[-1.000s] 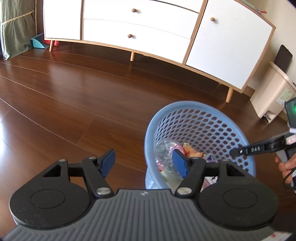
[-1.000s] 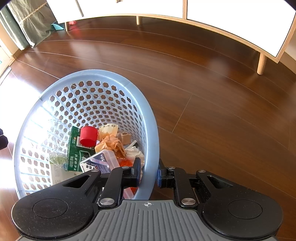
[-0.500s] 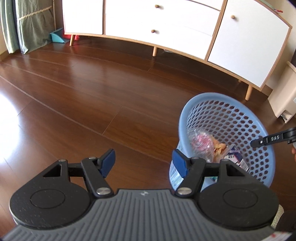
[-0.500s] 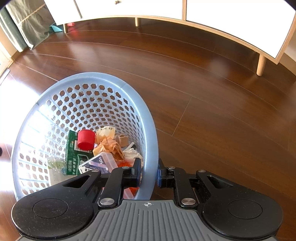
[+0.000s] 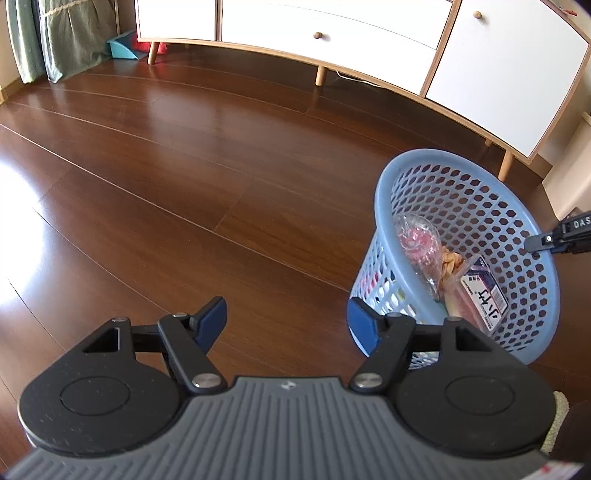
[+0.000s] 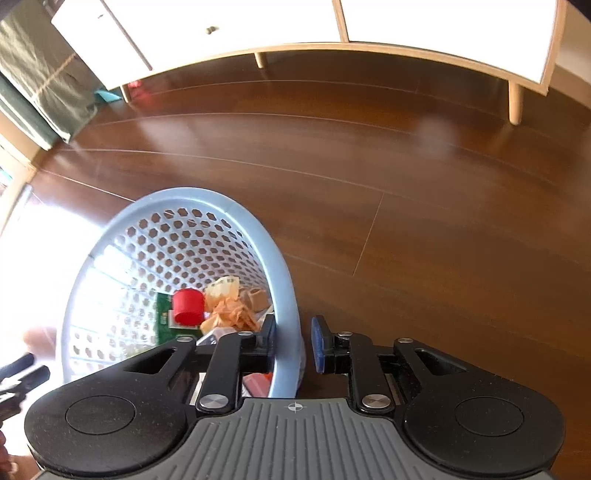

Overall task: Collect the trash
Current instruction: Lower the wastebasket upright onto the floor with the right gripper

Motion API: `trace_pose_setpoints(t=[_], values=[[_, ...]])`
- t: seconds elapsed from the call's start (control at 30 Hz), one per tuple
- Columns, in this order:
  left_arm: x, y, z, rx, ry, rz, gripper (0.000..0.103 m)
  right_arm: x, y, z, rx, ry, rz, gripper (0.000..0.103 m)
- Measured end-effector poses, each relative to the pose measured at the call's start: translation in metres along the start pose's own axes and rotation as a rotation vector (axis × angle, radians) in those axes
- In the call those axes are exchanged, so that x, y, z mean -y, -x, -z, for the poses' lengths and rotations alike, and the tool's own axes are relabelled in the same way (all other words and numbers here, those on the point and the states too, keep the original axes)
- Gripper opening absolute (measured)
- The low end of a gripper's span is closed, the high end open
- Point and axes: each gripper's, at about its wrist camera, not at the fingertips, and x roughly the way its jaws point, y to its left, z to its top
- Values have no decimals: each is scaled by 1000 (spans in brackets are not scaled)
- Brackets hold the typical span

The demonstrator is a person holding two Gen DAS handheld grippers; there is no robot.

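A light blue mesh basket (image 5: 384,192) stands tilted on the dark wood floor, at the right of the left wrist view. In it lie a clear plastic bottle (image 5: 417,236), an orange wrapper (image 5: 450,262) and a labelled packet (image 5: 484,295). My left gripper (image 5: 288,325) is open and empty, low over the floor to the left of the basket. My right gripper (image 6: 295,338) is shut on the basket (image 6: 184,194), one finger inside the near rim and one outside. A red cap (image 6: 188,306), a green pack (image 6: 162,317) and orange paper (image 6: 229,314) show inside. One right gripper finger (image 5: 543,242) shows on the rim.
A white sideboard (image 5: 332,22) on wooden legs runs along the far wall. A green curtain (image 5: 55,40) and a blue dustpan (image 5: 123,46) are at the back left. A beige bin (image 5: 569,173) stands at the right edge. The wood floor (image 5: 147,166) stretches left of the basket.
My left gripper has drawn back and to the left, away from the basket's mouth, staying open. The right gripper keeps its hold on the rim and the basket tilts more.
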Motion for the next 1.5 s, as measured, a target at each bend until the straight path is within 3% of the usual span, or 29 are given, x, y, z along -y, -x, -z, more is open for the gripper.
trace_pose_setpoints(t=[0.13,0.33,0.47,0.87,1.13,1.33,1.5], values=[[0,2,1,2,-4,-3,68,8,14,11,-39,-38,-64,19],[-11,1,13,-32,36,-40,68,14,22,31,-165,-98,-194,19],[-26,3,24,-51,69,-61,68,10,17,31,-216,-144,-190,19],[-74,19,46,-46,151,-126,68,17,-28,17,-366,-556,-242,14],[-117,32,51,14,217,-198,68,-22,-53,-26,-304,-499,-238,15],[-151,30,43,59,243,-304,68,-53,-72,-66,-242,-405,-216,15],[-172,25,40,69,259,-384,68,-81,-102,-87,-192,-402,-255,17]])
